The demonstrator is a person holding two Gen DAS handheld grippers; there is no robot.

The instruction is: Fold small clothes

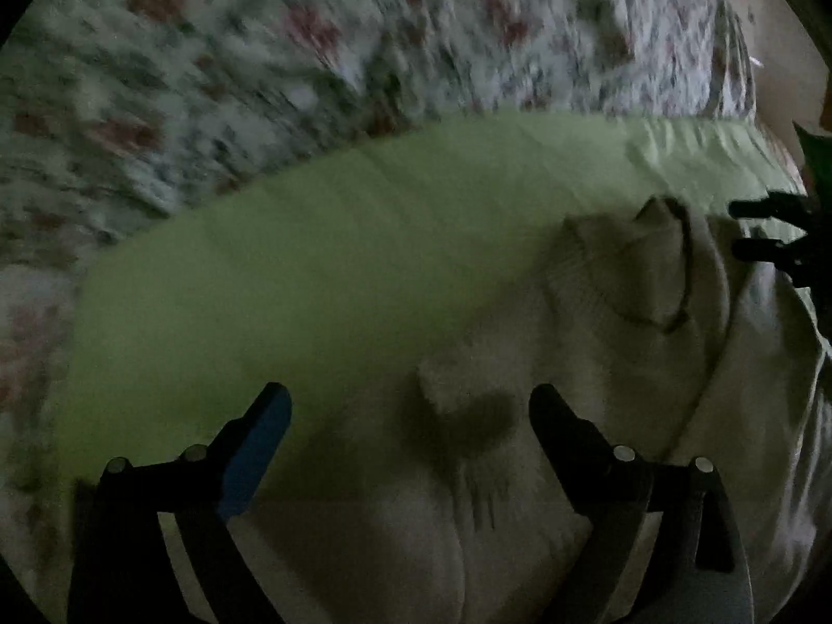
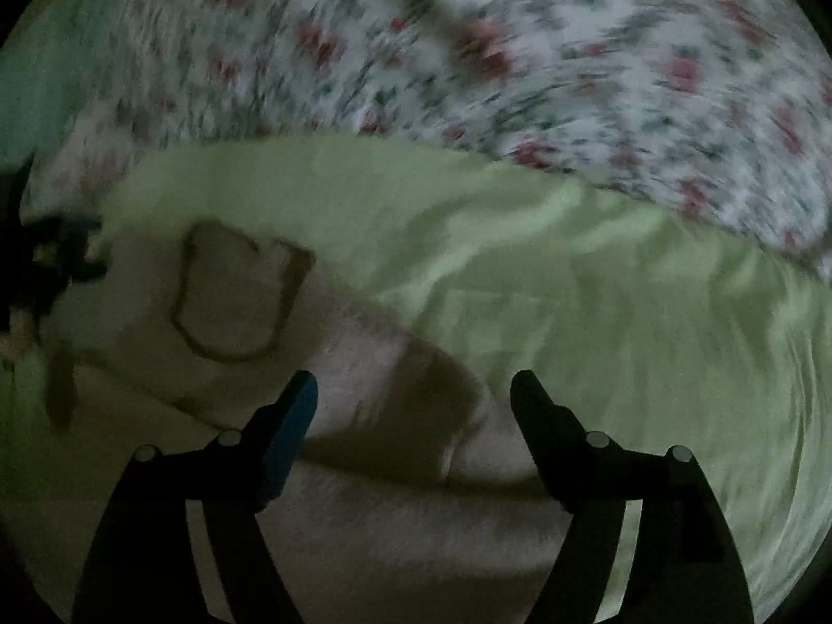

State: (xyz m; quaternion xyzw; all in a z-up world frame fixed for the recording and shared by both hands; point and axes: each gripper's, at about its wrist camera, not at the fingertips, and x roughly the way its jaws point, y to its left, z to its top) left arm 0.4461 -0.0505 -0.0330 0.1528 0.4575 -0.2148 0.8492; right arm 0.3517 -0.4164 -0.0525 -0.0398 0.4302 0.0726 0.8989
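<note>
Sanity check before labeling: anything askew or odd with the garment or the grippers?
Nothing damaged or spilled. The white garment lies rumpled, not flat, on the green sheet, its pocket tilted. Both the left gripper and the right gripper are open, holding nothing. Frames are dim and blurred.

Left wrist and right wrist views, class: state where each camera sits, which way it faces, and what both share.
Left wrist: on the left gripper, facing forward and down at the pale garment on the green sheet; the right gripper shows at the right edge.
Right wrist: on the right gripper, facing the same garment; both fingers show.
Shared: garment, sheet, floral cloth.
</note>
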